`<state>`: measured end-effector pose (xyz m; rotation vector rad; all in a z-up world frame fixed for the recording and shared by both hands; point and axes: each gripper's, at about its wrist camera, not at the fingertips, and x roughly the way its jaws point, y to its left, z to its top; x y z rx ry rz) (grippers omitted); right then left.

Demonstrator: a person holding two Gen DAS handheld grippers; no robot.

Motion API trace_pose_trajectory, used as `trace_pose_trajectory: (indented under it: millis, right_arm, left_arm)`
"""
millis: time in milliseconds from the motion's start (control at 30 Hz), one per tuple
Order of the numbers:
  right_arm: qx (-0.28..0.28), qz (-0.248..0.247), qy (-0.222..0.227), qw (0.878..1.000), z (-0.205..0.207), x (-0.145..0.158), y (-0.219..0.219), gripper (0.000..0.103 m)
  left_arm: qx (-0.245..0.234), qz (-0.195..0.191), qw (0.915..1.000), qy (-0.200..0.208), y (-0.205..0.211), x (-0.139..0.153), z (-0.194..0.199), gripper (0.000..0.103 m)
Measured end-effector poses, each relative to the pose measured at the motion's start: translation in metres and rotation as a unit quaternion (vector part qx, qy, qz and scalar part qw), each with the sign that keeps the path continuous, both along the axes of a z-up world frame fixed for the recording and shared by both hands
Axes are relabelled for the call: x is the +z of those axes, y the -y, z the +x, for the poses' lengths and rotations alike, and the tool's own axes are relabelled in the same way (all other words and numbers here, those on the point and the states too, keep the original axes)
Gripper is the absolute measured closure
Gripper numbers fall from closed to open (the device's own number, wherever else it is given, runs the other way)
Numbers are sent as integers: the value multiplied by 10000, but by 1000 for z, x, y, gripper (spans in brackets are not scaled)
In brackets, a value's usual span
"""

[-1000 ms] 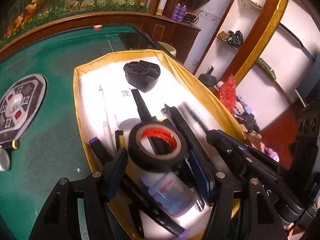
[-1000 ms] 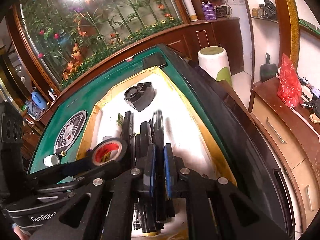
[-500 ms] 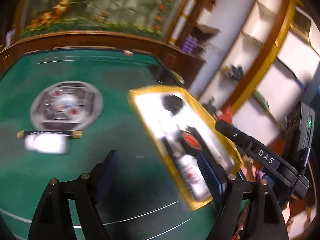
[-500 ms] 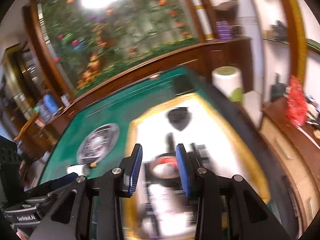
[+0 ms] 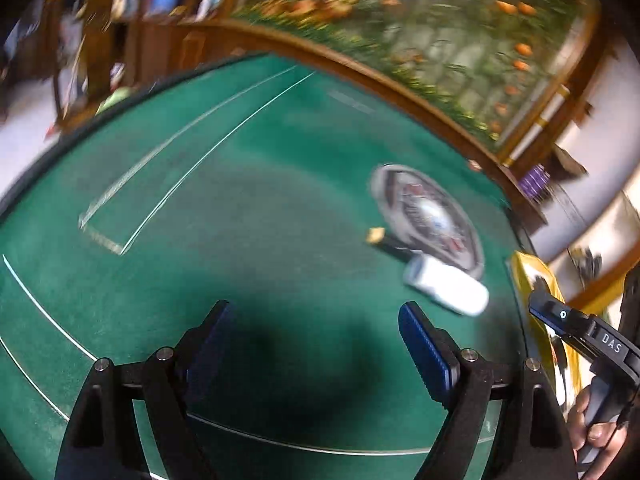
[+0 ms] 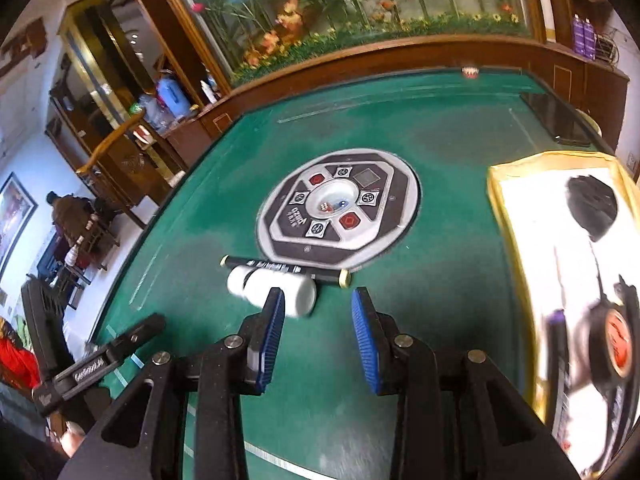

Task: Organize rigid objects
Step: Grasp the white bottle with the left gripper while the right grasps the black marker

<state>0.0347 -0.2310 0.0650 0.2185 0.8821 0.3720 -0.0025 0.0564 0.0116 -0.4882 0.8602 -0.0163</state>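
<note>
Green felt covers the bench [image 6: 224, 208]. Beside its round centre console [image 6: 340, 208] lie a white bottle [image 6: 276, 288] and, touching it, a black marker [image 6: 288, 268] with a yellow cap. Both look light, rigid and prone to rolling — best gripped across mid-barrel. Right gripper [image 6: 318, 316] hovers near them, jaws partly apart and empty; left gripper [image 5: 312, 336] is wide, empty. A yellow-rimmed tray [image 6: 504, 216] sits alongside.

left hand-held gripper [image 5: 312, 344]: black frame | 2 ribbed blue pads [image 5: 424, 348] | silver screws
</note>
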Motion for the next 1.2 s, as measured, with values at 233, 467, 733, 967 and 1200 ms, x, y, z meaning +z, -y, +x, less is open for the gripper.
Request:
trace_pose_trajectory:
  millis: [233, 467, 733, 967, 1200]
  right_arm:
    - [-28, 12, -266, 9996, 58, -29, -25, 70]
    - [394, 377, -698, 9961, 70, -53, -41, 69]
    - [1321, 278, -663, 9886, 30, -46, -73, 69]
    - [1030, -162, -460, 9935, 53, -47, -79, 69]
    - [945, -989, -189, 9904, 41, -50, -90, 89]
  left_arm:
    - [-38, 207, 9998, -58, 6, -4, 2, 16]
    - [-34, 285, 9996, -59, 6, -2, -3, 16]
    - [-30, 332, 9994, -67, 7, -1, -2, 16]
    - [-112, 274, 9995, -55, 9, 0, 0, 16]
    - [-339, 250, 9991, 5, 17, 3, -2, 16]
